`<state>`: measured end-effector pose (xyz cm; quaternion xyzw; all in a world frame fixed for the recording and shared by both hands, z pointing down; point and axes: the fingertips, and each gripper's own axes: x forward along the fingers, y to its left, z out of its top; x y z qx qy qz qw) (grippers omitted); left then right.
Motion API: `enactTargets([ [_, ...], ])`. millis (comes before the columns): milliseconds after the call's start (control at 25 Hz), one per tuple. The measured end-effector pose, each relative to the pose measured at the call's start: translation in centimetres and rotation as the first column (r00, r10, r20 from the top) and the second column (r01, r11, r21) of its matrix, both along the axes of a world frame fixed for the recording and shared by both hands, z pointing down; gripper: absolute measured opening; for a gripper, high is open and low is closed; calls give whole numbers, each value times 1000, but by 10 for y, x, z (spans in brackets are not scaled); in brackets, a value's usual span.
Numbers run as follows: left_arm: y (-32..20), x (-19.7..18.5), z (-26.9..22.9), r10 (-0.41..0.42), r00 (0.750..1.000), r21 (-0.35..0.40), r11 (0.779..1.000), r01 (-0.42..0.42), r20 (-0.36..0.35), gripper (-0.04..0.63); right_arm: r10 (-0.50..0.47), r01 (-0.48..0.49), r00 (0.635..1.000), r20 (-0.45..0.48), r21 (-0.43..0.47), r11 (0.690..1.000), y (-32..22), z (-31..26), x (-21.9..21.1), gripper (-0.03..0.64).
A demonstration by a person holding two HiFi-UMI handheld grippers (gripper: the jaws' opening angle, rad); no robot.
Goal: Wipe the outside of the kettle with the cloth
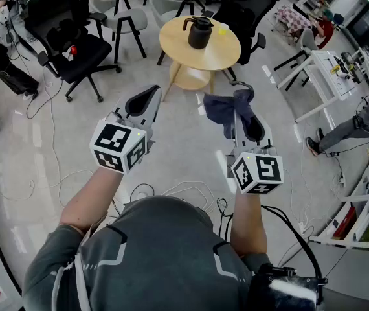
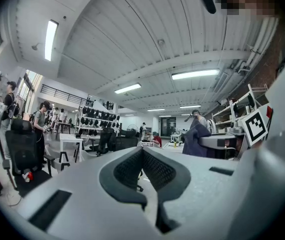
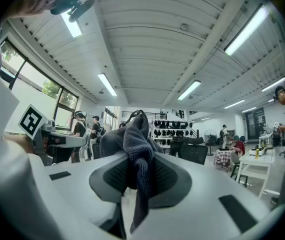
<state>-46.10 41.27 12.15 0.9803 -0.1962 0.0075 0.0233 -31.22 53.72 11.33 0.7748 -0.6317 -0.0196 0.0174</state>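
Person held two grippers, the right one carrying a dark cloth (image 1: 226,107), facing a kettle (image 1: 199,32).
Head view: the black kettle stood on a round wooden table (image 1: 226,56), well beyond the fingertips of the left gripper (image 1: 152,94) and the right gripper (image 1: 239,112), apart from the cloth. Left gripper view: its fingers (image 2: 125,170) met at the tips with nothing between them. Right gripper view: its fingers were clamped on the bunched cloth, which rose above the tips and trailed down between them.
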Motion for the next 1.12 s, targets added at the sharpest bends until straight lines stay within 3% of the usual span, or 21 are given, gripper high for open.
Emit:
enactTargets([
  [520, -12, -14, 2, 20, 1000, 7, 1000, -20, -7, 9, 21, -21, 999, 28, 9, 1000, -13, 2, -12, 92],
  [800, -32, -41, 4, 65, 998, 12, 998, -65, -10, 9, 60, -61, 998, 31, 14, 998, -33, 2, -33, 94],
  [1120, -55, -46, 13, 105, 993, -53, 993, -108, -51, 8, 43, -43, 999, 26, -9, 999, -58, 9, -46, 94],
])
